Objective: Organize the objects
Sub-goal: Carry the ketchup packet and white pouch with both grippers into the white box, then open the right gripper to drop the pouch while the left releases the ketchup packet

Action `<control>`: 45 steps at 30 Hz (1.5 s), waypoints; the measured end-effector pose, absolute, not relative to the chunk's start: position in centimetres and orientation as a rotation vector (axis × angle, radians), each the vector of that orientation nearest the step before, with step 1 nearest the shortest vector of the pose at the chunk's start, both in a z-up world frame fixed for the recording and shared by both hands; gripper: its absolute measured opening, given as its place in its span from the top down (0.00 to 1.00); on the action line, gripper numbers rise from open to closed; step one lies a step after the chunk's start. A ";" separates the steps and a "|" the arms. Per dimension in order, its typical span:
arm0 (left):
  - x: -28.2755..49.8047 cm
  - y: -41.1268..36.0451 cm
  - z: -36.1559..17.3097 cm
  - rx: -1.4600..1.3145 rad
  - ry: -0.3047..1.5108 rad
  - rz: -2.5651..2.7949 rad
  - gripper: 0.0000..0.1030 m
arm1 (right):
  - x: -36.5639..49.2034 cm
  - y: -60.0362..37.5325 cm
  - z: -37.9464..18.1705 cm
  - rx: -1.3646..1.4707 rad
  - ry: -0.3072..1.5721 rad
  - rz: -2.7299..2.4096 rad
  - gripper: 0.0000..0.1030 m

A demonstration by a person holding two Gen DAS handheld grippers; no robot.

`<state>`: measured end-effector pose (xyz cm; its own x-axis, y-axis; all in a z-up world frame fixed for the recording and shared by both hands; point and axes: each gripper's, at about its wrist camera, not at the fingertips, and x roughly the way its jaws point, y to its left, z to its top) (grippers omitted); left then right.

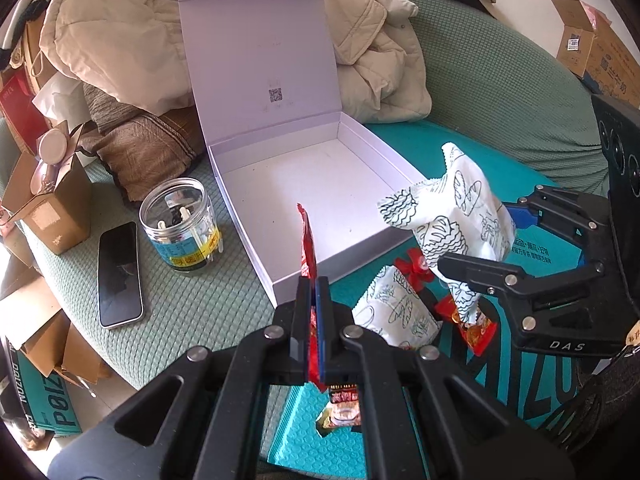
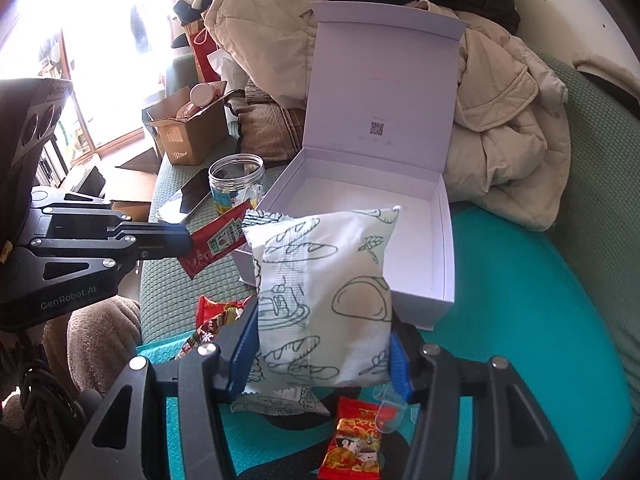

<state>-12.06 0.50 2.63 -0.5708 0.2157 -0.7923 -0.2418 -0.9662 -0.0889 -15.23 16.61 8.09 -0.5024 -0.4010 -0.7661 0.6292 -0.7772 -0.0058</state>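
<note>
A green-covered sofa (image 1: 500, 92) carries everything here, with a cream padded jacket (image 1: 120, 40) heaped at its back. On the seat a white box (image 1: 320, 184) lies with its lid (image 1: 260, 48) standing up against the jacket; nothing is inside the box. Beside it spreads a teal padded mailer (image 2: 520, 300), with a brown cardboard box (image 1: 52, 208) off at the far side. Near the white box stand a clear plastic jar (image 1: 180, 224) and, next to that, a dark phone (image 1: 120, 276) lying flat.

The right tool (image 2: 320, 356) is part-way open and clamped on a white snack bag printed with bread drawings (image 2: 320, 292), held upright in the air just short of the box's near edge. The left tool (image 1: 313, 312) is squeezed tight on a thin red sauce packet (image 1: 308, 240), also raised before the box front. Under them, on the mailer, lie a second printed bag (image 1: 396, 312) and some small red sweet wrappers (image 2: 356, 444).
</note>
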 end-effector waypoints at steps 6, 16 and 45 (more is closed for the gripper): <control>-14.9 0.5 2.2 -1.305 0.039 2.571 0.98 | -17.9 16.3 7.9 1.057 0.389 -2.269 0.45; -19.8 0.7 1.0 -1.319 0.049 2.559 0.98 | -22.5 15.6 7.2 1.067 0.405 -2.276 0.45; -31.6 1.4 -4.1 -1.416 0.099 2.574 0.98 | -33.4 13.4 2.5 1.172 0.458 -2.269 0.45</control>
